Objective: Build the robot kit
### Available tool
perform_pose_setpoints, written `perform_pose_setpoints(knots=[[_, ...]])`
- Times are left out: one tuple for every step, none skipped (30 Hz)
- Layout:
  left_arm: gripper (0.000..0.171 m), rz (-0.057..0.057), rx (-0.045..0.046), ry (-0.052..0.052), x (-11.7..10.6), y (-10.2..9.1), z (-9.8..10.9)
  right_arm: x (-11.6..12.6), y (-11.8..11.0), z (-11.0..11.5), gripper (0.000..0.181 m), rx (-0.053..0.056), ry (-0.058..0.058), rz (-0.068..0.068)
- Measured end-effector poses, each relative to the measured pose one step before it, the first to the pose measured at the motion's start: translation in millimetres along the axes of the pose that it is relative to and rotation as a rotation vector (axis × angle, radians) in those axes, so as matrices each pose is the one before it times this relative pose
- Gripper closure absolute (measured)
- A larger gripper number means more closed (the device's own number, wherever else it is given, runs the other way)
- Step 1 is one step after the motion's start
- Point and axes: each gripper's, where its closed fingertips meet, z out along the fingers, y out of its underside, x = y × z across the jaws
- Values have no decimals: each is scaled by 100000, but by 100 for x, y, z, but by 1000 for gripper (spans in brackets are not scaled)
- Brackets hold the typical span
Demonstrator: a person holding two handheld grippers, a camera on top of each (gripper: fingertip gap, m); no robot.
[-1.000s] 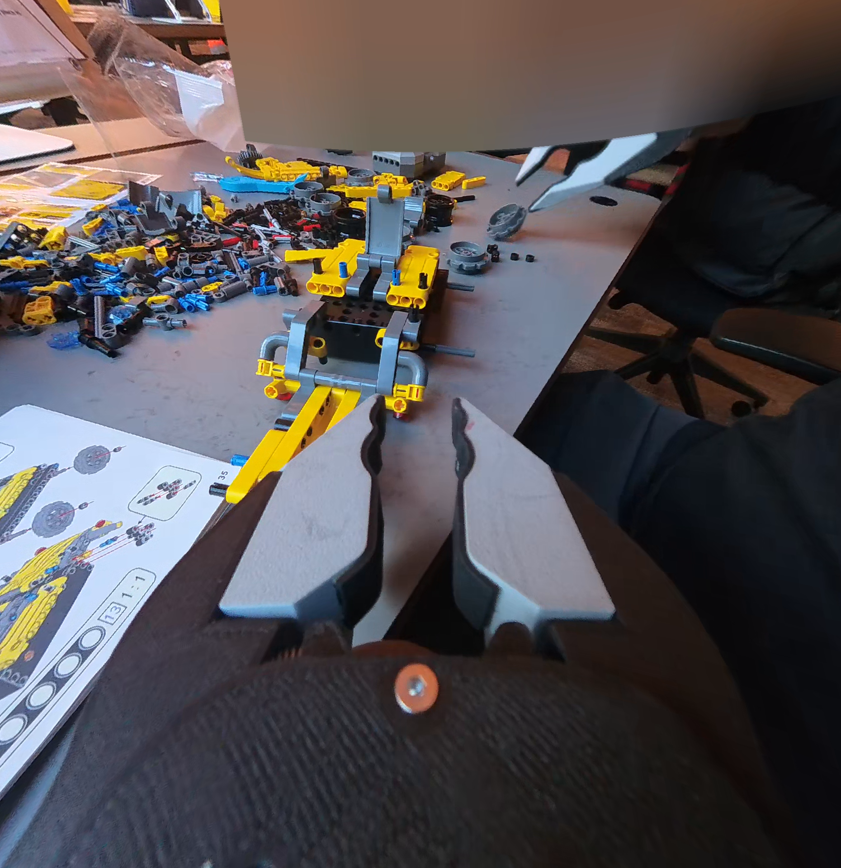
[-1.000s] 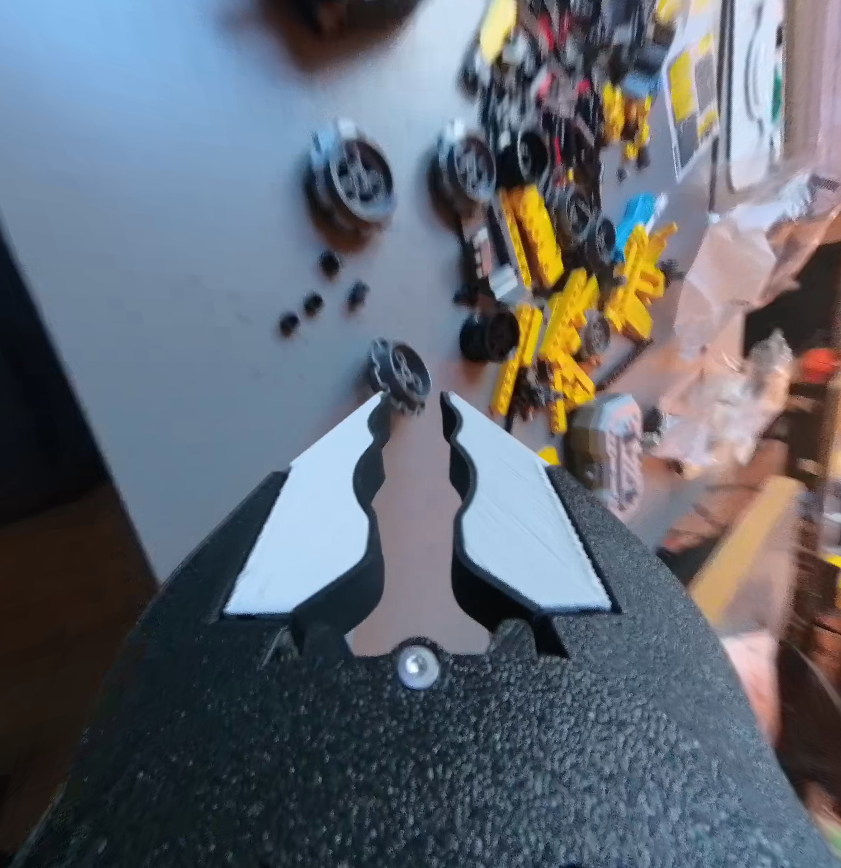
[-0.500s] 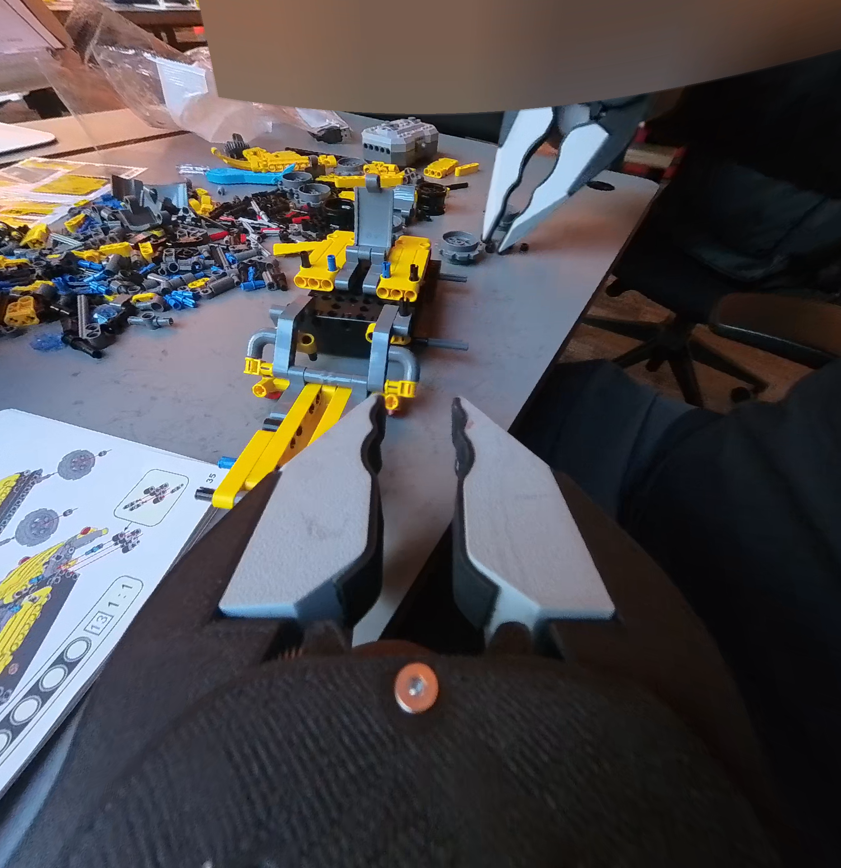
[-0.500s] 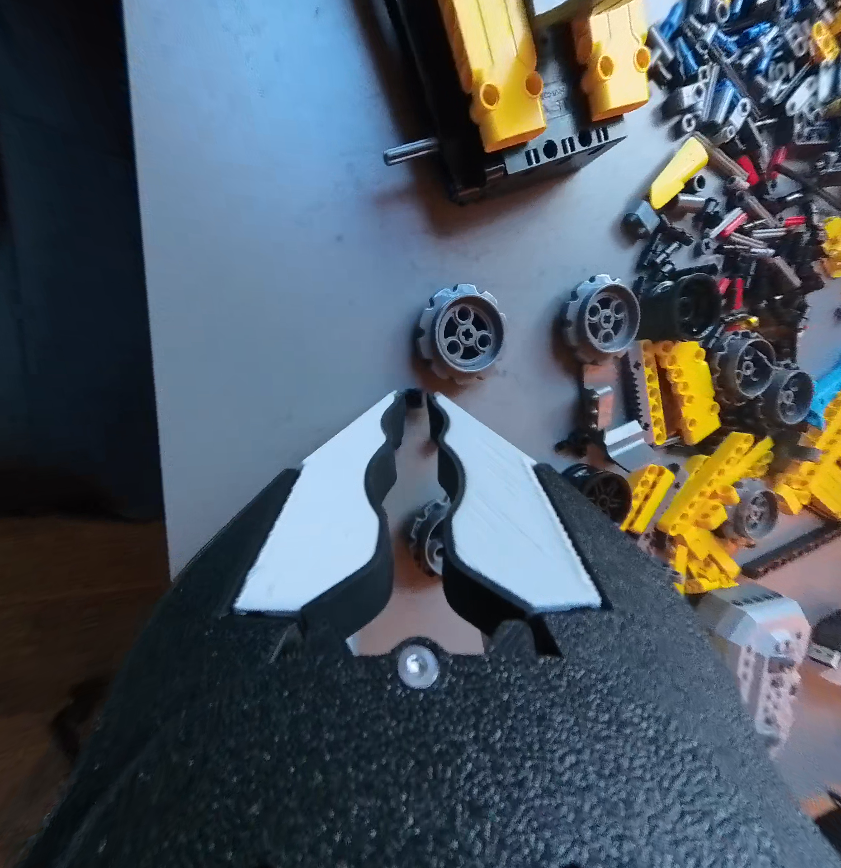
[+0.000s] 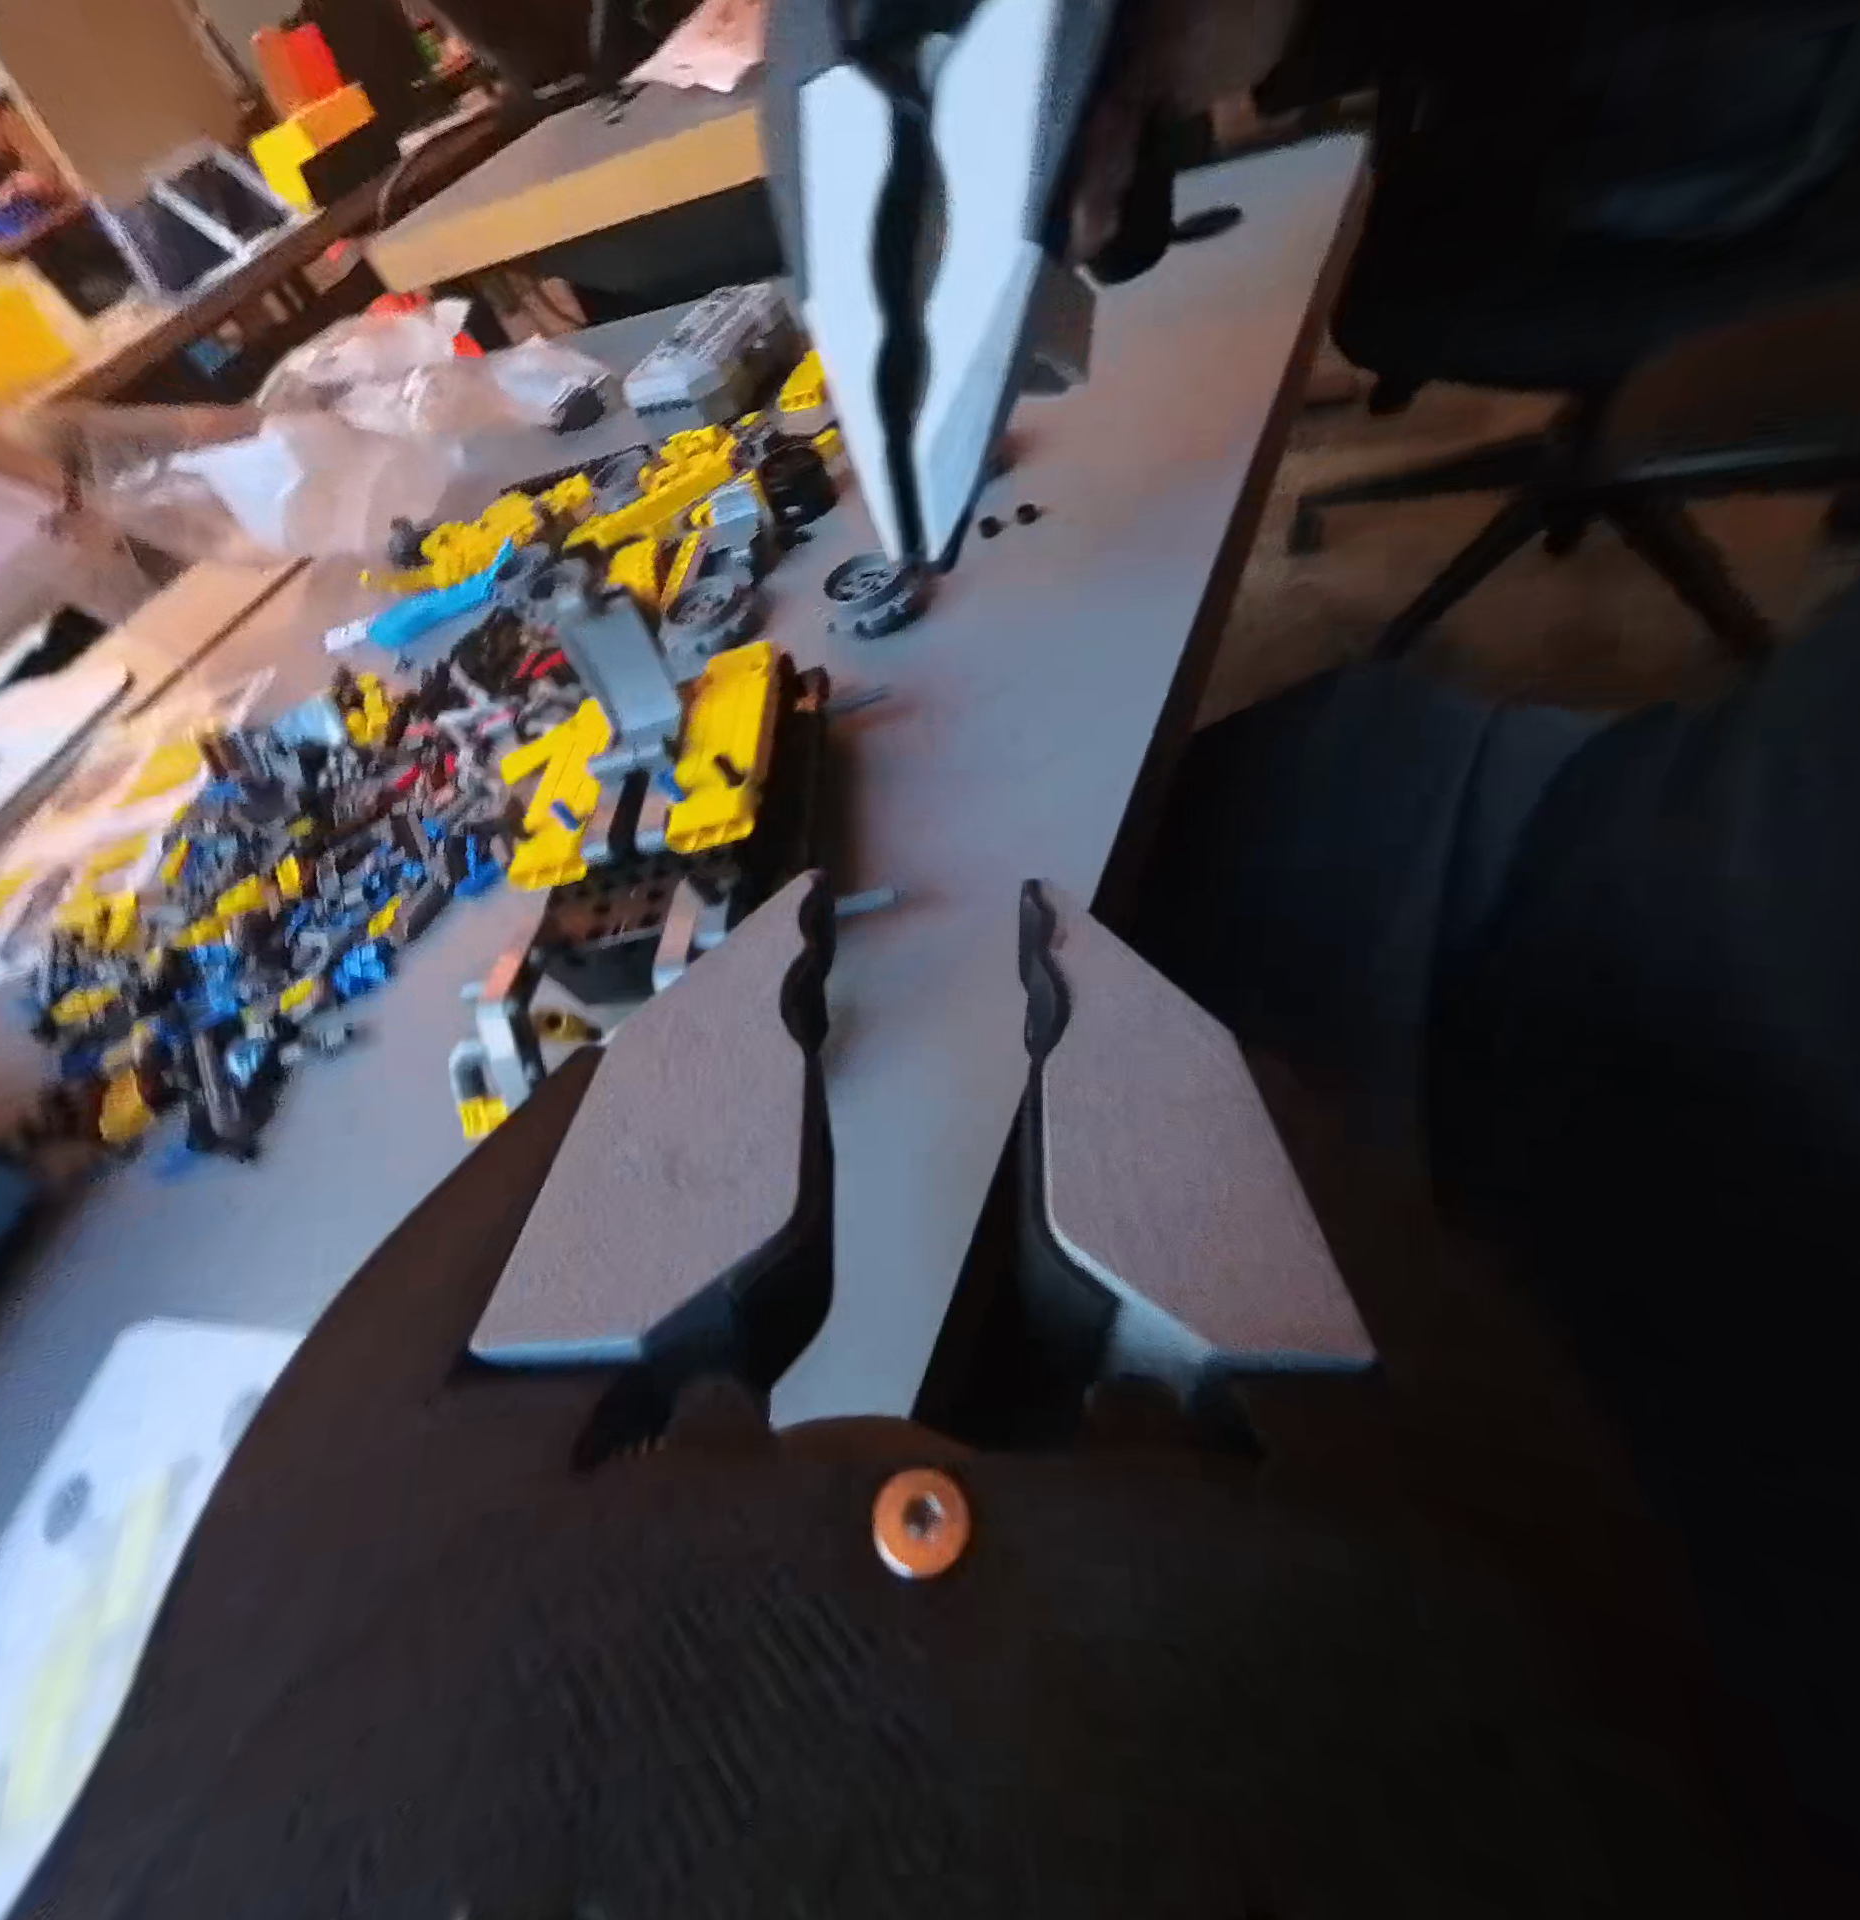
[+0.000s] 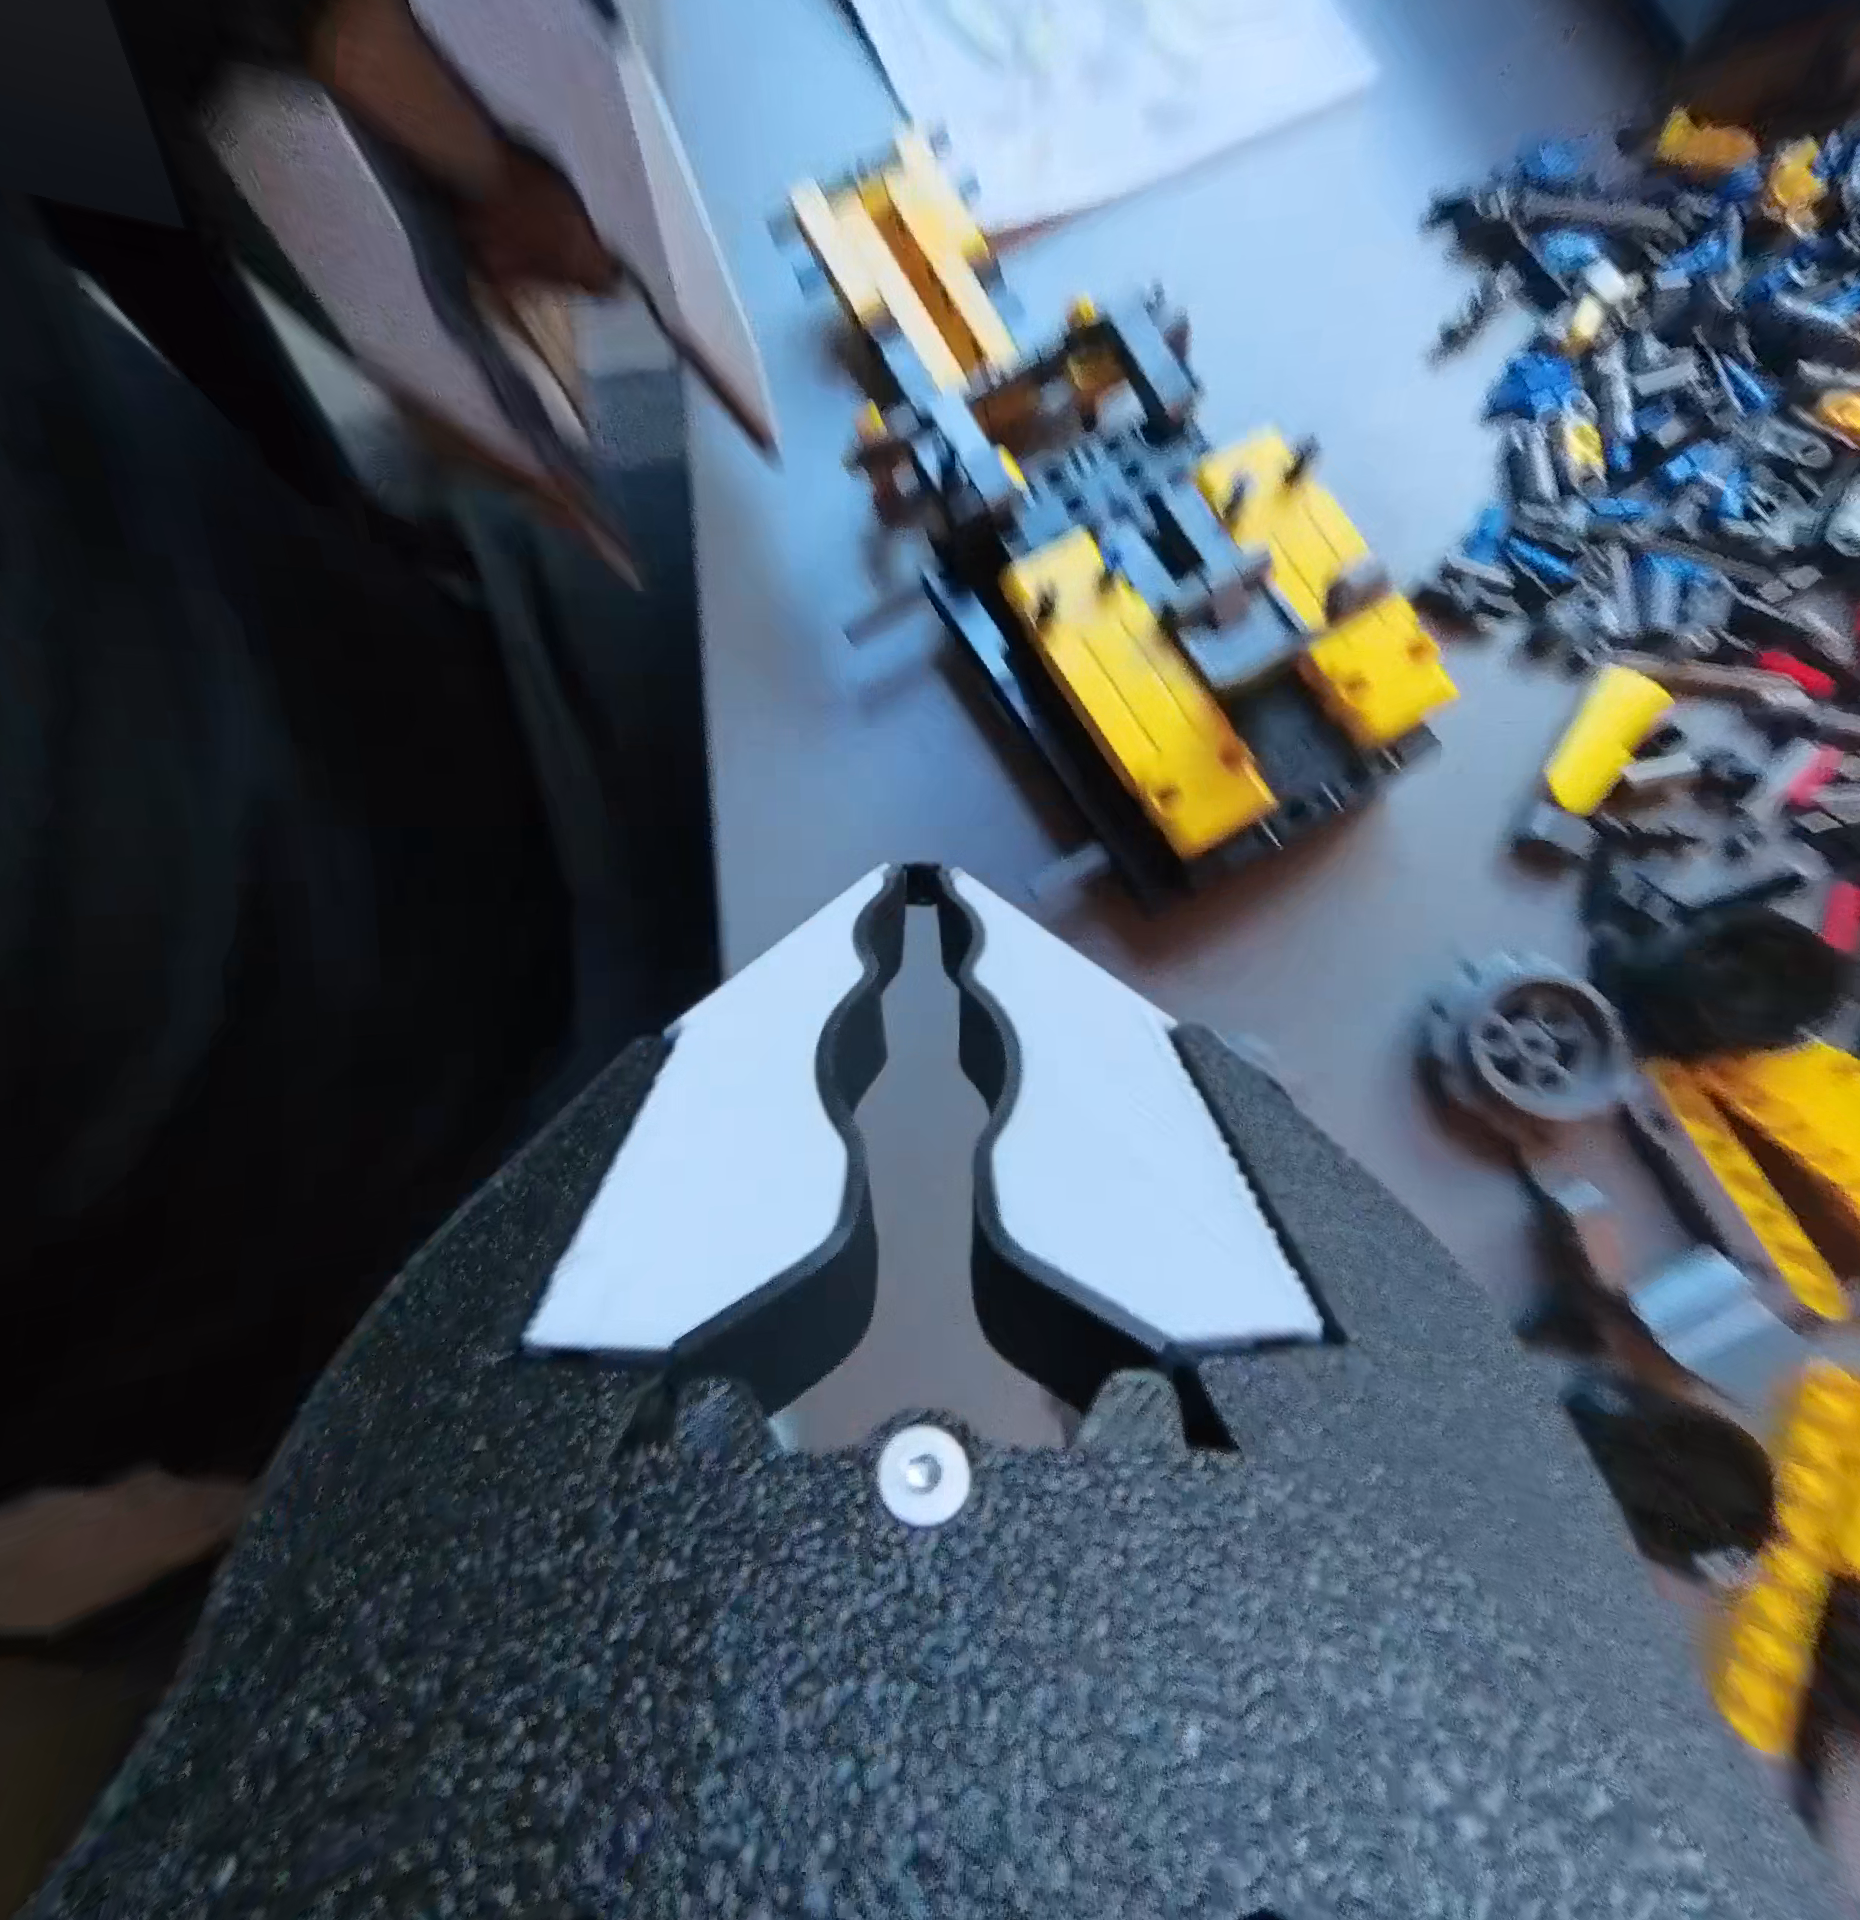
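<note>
My right gripper (image 6: 918, 883) is shut on a small black pin (image 6: 918, 879) pinched at its very tips, held above the grey table (image 6: 801, 748) near its edge. A half-built yellow, grey and black brick vehicle (image 6: 1165, 644) lies just beyond the tips. In the left wrist view the right gripper (image 5: 910, 551) points down next to a grey wheel (image 5: 869, 594), with two black pins (image 5: 1009, 520) beside it. My left gripper (image 5: 923, 914) is open and empty, hovering over the table (image 5: 1061, 675) to the right of the vehicle (image 5: 677, 748).
A heap of loose blue, black and yellow parts (image 5: 261, 935) covers the table left of the vehicle. An instruction booklet (image 5: 105, 1507) lies at the near left. Plastic bags (image 5: 365, 416) and a grey block (image 5: 708, 353) sit at the back. An office chair (image 5: 1632, 416) stands off the table's right edge. The left gripper's tips are roughly 10 cm from the right gripper's. The grey block (image 5: 708, 353) is about 30 cm from my right fingertips and 40 cm from my left.
My right gripper closed on a small black pin by the grey wheel, lifted it and turned toward the vehicle. My left gripper rose and tilted along the table edge, staying open.
</note>
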Motion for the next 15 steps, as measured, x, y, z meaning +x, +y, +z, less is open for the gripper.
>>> perform_pose_setpoints(knots=[[138, 5084, -653, 581, 293, -378, 540, -980, -1174, 501, 176, 4840, -4861, 4086], [138, 4183, 87, -121, 126, -466, 453, -1041, -932, 583, 176, 3905, -5881, 4541], [138, 3218, 726, 81, 111, -478, 337, -960, -654, 570, 176, 2839, -5771, 4055], [138, 3003, 1095, 678, 174, -433, 272, -767, -542, 504, 176, 3017, -4883, 3519], [139, 3514, 1040, 231, 124, -306, 219, -598, -372, 430, 175, 2418, -4330, 3518], [141, 3823, 320, -735, -13, -85, 140, -368, -136, 357, 175, 1147, -3290, 3174], [144, 3065, -328, -1234, -99, 98, 90, -56, 31, 303, 175, 404, -1412, 2377], [145, 1980, -316, -754, -34, 109, 28, 63, 183, 258, 175, -506, -759, 1969], [147, 1270, 380, -490, -10, -14, -58, 3, 231, 243, 175, -956, -1227, 1822], [150, 1133, 1384, -164, 40, -188, -111, -54, 164, 239, 175, -540, -1506, 1737], [154, 1199, 1468, -470, -6, -233, -105, 72, 95, 209, 175, -259, -850, 1847], [154, 1084, 780, -1064, -115, -159, -55, 193, 43, 194, 175, 58, -215, 1932], [154, 505, 27, -1048, -142, -17, -10, 160, -88, 132, 175, 1004, -652, 2179], [154, -311, -104, -800, -115, 66, 45, 108, -231, 61, 175, 1987, -1133, 2718], [155, -1103, 12, -672, -109, 96, 38, 115, -272, 6, 175, 2347, -1278, 3185]])
